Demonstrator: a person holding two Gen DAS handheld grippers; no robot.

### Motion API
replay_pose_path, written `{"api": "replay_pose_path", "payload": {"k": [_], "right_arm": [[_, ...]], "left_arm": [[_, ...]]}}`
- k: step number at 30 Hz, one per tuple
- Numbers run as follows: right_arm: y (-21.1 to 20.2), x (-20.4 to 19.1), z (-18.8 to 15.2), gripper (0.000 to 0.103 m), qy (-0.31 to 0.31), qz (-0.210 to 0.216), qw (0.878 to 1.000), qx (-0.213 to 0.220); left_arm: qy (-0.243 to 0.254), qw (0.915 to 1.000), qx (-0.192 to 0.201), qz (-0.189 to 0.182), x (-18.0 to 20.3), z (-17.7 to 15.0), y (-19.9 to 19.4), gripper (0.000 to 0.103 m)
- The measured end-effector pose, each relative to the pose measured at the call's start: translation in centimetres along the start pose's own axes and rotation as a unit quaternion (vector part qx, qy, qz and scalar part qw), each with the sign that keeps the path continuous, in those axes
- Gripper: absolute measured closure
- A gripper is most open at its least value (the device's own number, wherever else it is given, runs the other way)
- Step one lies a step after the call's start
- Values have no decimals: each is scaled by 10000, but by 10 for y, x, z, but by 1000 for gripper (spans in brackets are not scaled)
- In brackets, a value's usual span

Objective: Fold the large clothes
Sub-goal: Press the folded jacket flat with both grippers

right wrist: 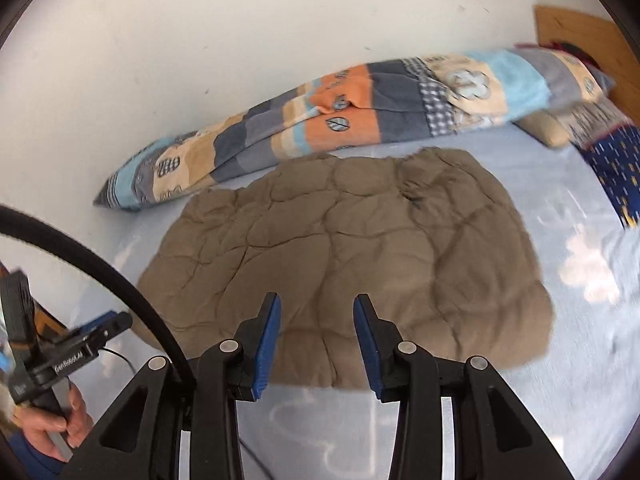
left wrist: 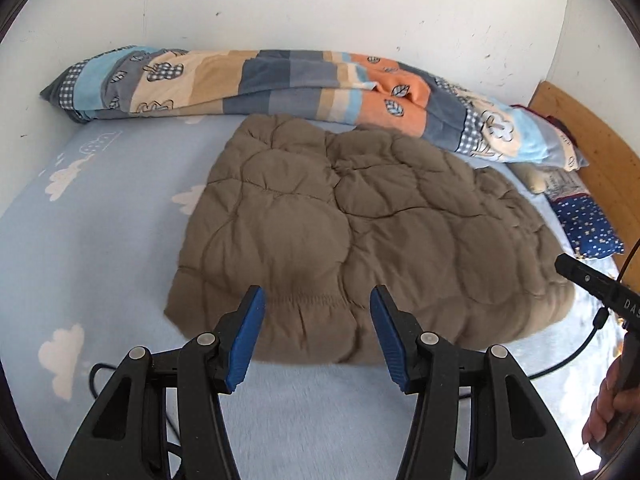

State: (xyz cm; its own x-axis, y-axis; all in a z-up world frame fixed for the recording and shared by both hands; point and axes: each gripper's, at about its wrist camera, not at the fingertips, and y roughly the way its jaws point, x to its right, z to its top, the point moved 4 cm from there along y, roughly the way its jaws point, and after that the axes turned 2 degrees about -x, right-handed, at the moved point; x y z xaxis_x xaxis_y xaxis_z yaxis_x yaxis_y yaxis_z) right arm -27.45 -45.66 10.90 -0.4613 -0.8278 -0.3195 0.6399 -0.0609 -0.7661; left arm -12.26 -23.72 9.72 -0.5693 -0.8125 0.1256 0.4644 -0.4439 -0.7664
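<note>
Both my grippers, left (left wrist: pixel 317 302) and right (right wrist: pixel 316 312), gape empty above the jacket (left wrist: pixel 360 232); puffy padding may spring unfolded

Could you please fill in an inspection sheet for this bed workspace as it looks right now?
Surface: light blue bed sheet with white cloud print.
Job's things: brown quilted jacket lying flat, folded, on the sheet.
Clutter: rolled patchwork blanket along the wall; navy dotted pillow at the headboard.
Grippers: left gripper open, empty; right gripper open, empty, above the jacket's near edge.
Cables: black cable beside the jacket.
Surroundings: white wall, wooden headboard.
</note>
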Motion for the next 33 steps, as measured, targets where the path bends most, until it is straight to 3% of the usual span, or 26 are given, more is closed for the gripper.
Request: {"api": "replay_pose_path", "payload": {"k": [9,15,18,22,26,29,33], "right_arm": [[82,-1,-11,62,-324,-246,9971,-641],[107,9,-20,62,-343,-329,9944,-941],[114,14,-21,62,-196,-244,9942,-1030],[103,12,-18,62,-89,-192,9953,-947],[70,14,-1,55,246,210,9974,-639],[43,27,9,52,275,-63,9989,-386],[27,58,6,52,387,-475,9975,-353]], "left_arm": [[-47,9984,-463,310,-6,4,68,46],[-155,9971,-693,256,-10,4,84,44],[-152,9976,-607,284,-9,3,82,43],[-185,9987,-393,250,-7,6,63,44],[-284,9992,-219,171,-13,14,43,44],[-314,9992,-150,206,-21,19,34,44],[-558,9977,-200,338,-43,22,32,44]]}}
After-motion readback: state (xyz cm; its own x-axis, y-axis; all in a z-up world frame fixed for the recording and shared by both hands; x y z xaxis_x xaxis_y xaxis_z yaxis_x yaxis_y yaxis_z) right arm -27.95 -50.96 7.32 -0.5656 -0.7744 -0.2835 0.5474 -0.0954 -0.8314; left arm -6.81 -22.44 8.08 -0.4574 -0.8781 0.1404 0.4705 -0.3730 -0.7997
